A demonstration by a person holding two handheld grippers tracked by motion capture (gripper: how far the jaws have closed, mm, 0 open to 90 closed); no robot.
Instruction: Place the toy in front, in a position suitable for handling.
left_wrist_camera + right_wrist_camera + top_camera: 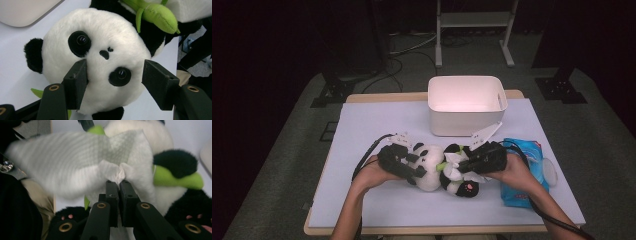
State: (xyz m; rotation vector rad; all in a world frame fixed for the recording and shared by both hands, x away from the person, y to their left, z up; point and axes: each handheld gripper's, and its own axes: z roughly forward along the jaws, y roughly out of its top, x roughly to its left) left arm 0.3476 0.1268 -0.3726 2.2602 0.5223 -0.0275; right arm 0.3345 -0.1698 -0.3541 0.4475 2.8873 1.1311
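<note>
The left gripper (113,82) clamps the head of a black-and-white plush panda toy (434,167) lying mid-table, just before a white plastic bin (466,105). The right gripper (119,186), jaws pinched tight, holds a white textured wipe (82,162) against the panda's belly

High view sits above my side of the table (377,125), looking forward and down, farthest off. Left gripper view rides my left gripper (113,82), very close on the panda (100,62) face. Right gripper view rides my right gripper (119,185), close on the wipe (75,172). All share the panda
</note>
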